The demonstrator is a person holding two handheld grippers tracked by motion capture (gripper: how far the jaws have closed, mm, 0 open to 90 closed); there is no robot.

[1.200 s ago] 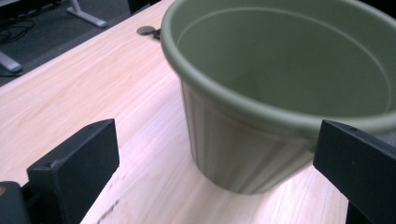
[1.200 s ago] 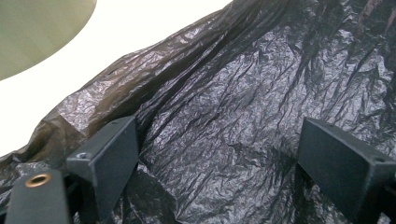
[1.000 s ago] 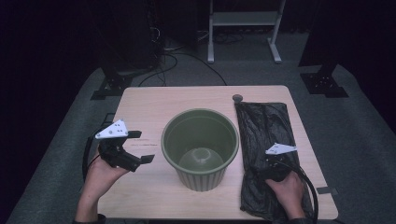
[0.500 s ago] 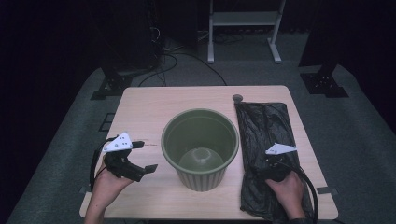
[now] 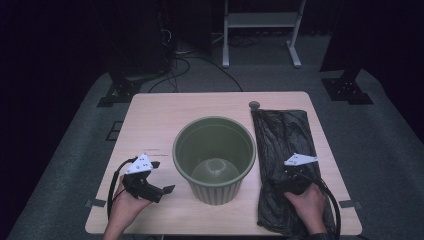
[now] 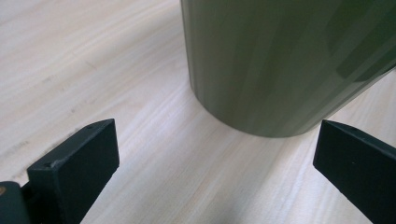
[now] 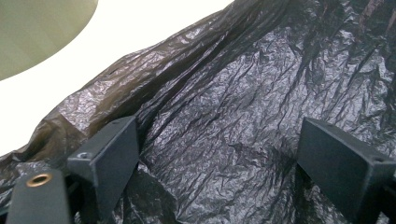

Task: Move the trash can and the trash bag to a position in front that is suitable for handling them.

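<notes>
A green ribbed bin [image 5: 215,157] stands upright and empty in the middle of the wooden table [image 5: 165,112]. A crumpled black plastic bag [image 5: 285,140] lies flat along the table's right side. My left gripper [image 5: 160,177] sits low at the front left, jaws open, pointing at the bin's base [image 6: 280,70]; nothing lies between its fingers [image 6: 77,168]. My right gripper [image 5: 292,177] rests over the near part of the bag [image 7: 233,116], jaws wide open just above the plastic, not pinching it. The bin's rim [image 7: 37,32] shows at the upper left of the right gripper view.
A small dark round object [image 5: 254,105] lies at the bag's far end near the table's back edge. Behind the table stand a white metal frame [image 5: 260,25], dark stands and cables on a grey floor. Bare wood stretches left of the bin.
My left gripper has come down and toward the table's front left corner, now low beside the bin. The right gripper has stayed on the bag.
</notes>
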